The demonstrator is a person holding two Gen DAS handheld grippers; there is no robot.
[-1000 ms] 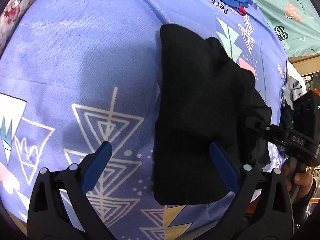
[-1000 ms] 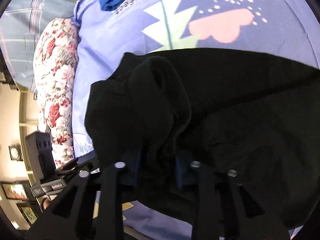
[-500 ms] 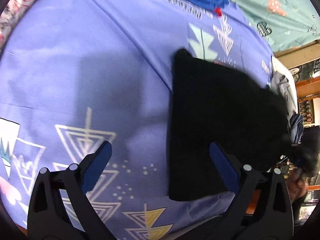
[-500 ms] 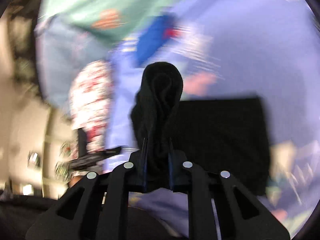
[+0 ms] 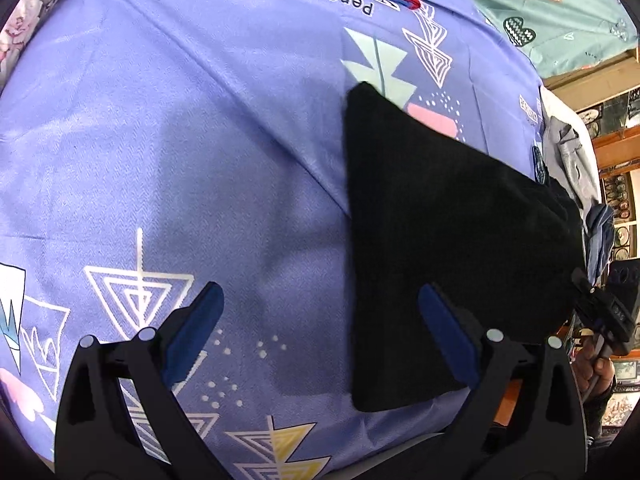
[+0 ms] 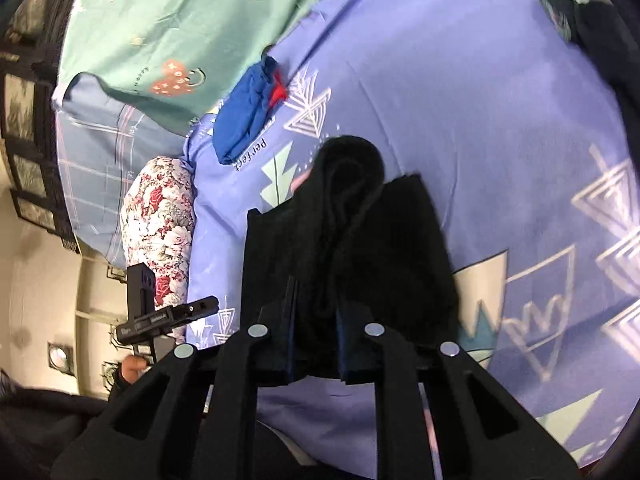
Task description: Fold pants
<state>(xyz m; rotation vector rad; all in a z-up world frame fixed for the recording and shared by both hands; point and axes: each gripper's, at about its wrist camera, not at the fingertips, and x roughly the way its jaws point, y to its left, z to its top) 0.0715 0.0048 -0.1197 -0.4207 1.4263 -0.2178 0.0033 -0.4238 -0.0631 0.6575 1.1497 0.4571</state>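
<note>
The black pants (image 5: 440, 240) lie folded on the purple patterned bedsheet (image 5: 180, 140), stretched taut toward the right edge of the left wrist view. My left gripper (image 5: 320, 336) is open and empty, hovering over the sheet just left of the pants. My right gripper (image 6: 316, 344) is shut on a bunched fold of the black pants (image 6: 348, 220) and holds it raised above the sheet. The right gripper also shows at the far right of the left wrist view (image 5: 604, 312).
A blue folded garment (image 6: 244, 116) lies at the far end of the bed. A floral pillow (image 6: 160, 220) and a green sheet (image 6: 180, 20) lie beyond it. Grey clothes (image 5: 572, 160) are piled at the right edge of the bed.
My right gripper has pulled the pinched pants up and away, drawing the crumpled cloth flat and taut. The left gripper stayed open and shifted slightly left of the pants.
</note>
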